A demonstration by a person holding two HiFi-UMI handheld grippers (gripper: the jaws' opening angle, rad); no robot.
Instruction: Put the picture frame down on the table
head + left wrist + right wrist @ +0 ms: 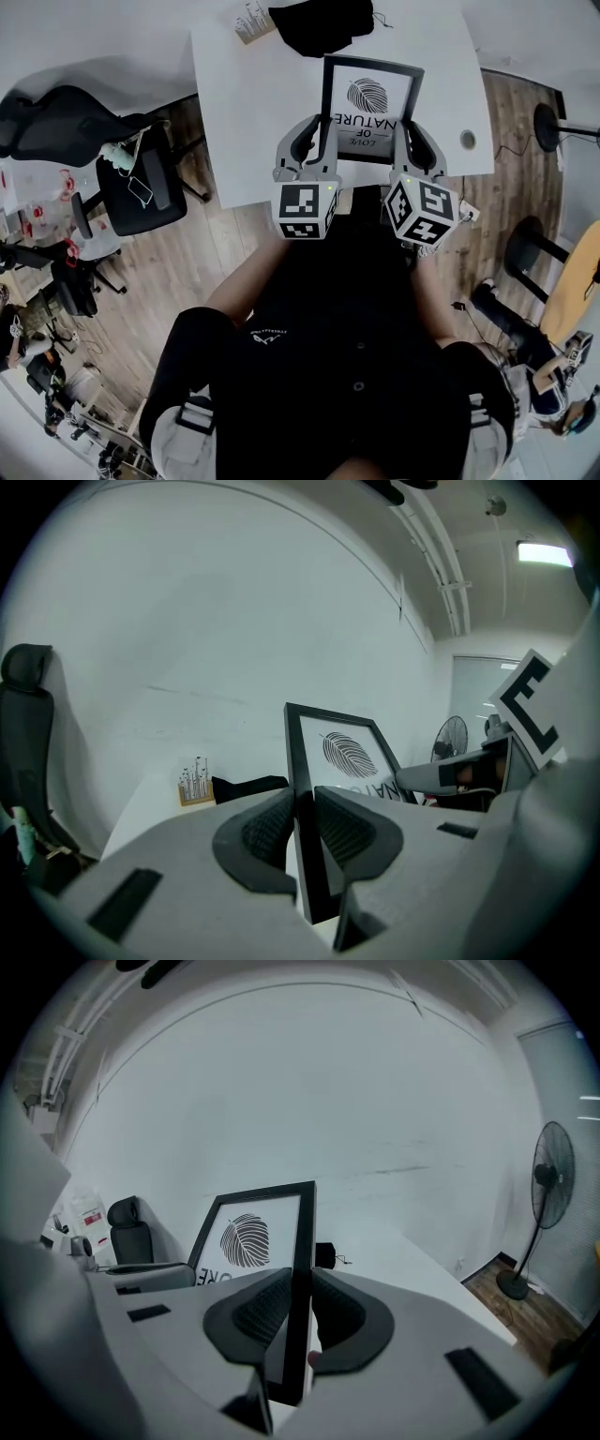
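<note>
My left claw [317,141] and right claw [412,141] each clamp a side edge of the black picture frame [370,94], upper centre, at the white table [244,103].

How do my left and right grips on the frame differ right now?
The left gripper clamps the picture frame's left rail; the right gripper clamps its right rail. In the head view, the left gripper's marker cube sits squarer, the right gripper's more turned. Both are shut low on the rails.
</note>
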